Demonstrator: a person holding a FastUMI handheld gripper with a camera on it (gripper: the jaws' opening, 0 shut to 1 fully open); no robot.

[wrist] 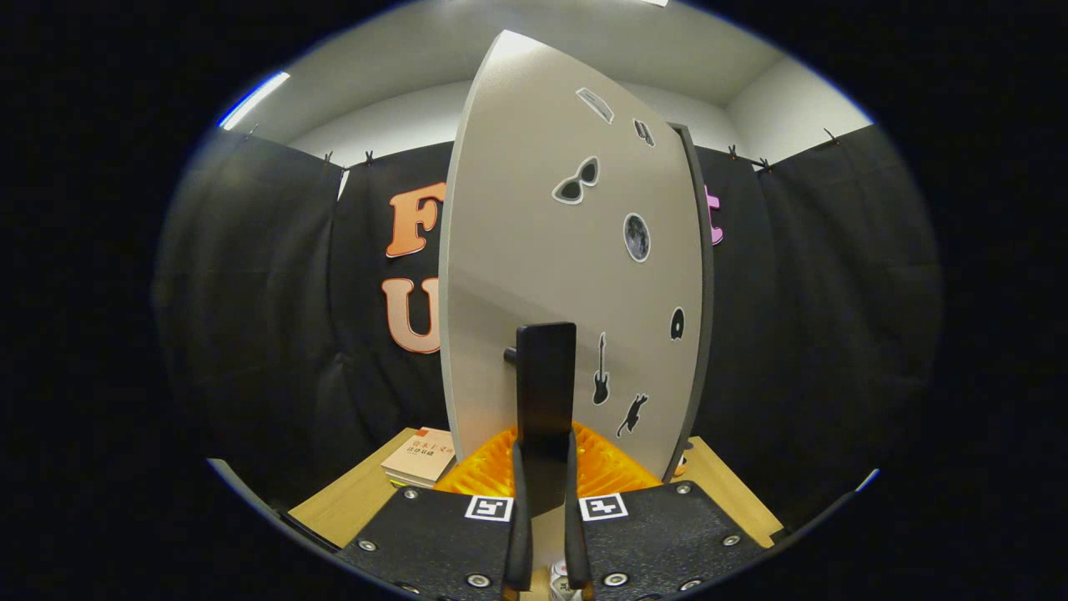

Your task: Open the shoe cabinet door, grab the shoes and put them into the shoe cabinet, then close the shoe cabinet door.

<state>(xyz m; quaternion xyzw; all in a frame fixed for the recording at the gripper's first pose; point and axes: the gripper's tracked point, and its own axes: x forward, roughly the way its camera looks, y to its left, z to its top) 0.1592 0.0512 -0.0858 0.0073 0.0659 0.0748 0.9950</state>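
Gripper view: the fingers (544, 467) stand close together, clamped on the dark upright handle (546, 380) of the shoe cabinet door (567, 275), which rises straight ahead of them (stickers dot its pale face). The door's far edge meets the dark cabinet frame (702, 292). A book (420, 457) lies on the desk (350, 501), beside the fingers.

Dim booth, ceiling strip light (254, 100), fisheye-bent edges, sharp focus

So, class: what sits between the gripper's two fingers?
In the gripper view, the cabinet door's dark upright handle sits between the fingers, which close on it.
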